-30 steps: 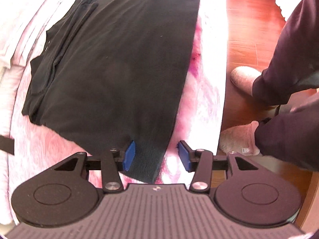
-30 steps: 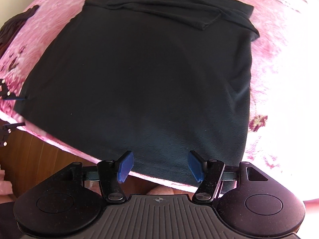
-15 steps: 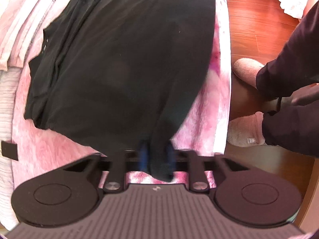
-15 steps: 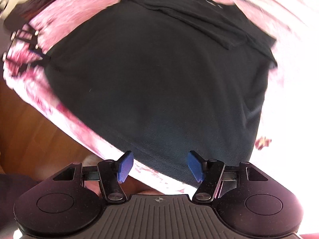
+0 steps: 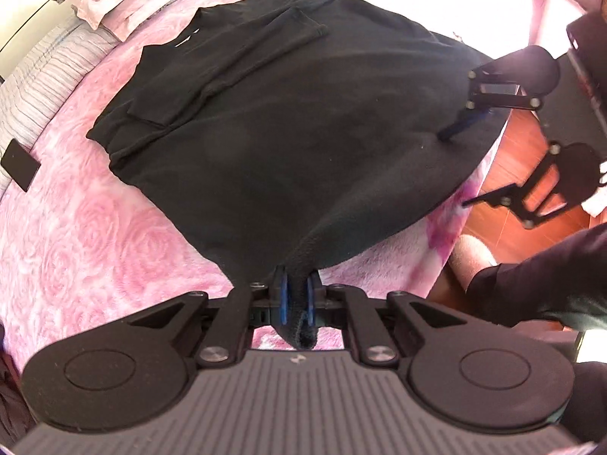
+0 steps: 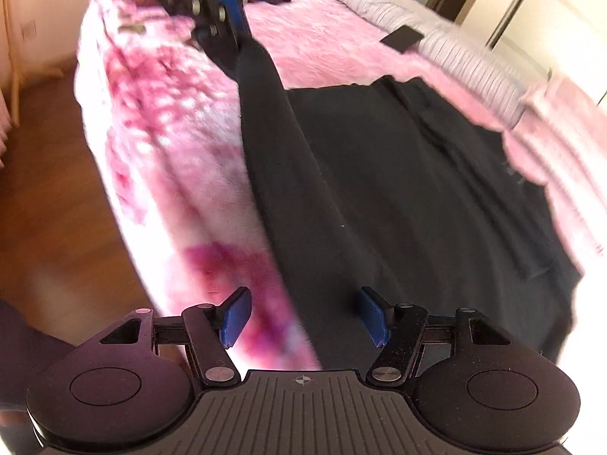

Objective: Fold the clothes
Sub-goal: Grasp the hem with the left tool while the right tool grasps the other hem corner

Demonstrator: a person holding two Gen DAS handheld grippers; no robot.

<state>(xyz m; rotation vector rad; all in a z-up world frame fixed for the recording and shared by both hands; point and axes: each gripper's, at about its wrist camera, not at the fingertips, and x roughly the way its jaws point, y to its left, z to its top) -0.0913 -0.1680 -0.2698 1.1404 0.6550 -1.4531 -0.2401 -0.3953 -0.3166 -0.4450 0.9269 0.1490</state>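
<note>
The black shirt (image 5: 273, 144) lies spread across the pink blanket (image 5: 76, 235) on the bed, filling the centre of the left wrist view, with its sleeves folded in at the upper left of the frame. The left hand-held gripper (image 5: 296, 297) is closed on one bottom corner of the shirt; the pinched cloth rises from the blanket and hangs in a short fold between the blue pads (image 5: 281, 295). The right hand-held gripper (image 6: 305, 316) is open, its pads (image 6: 236, 316) spread above the shirt hem at the bed edge, touching no cloth. A wooden floor (image 6: 57, 235) shows at the left of the right wrist view. A slipper (image 5: 474, 256) stands on the floor at the right of the left wrist view.
</note>
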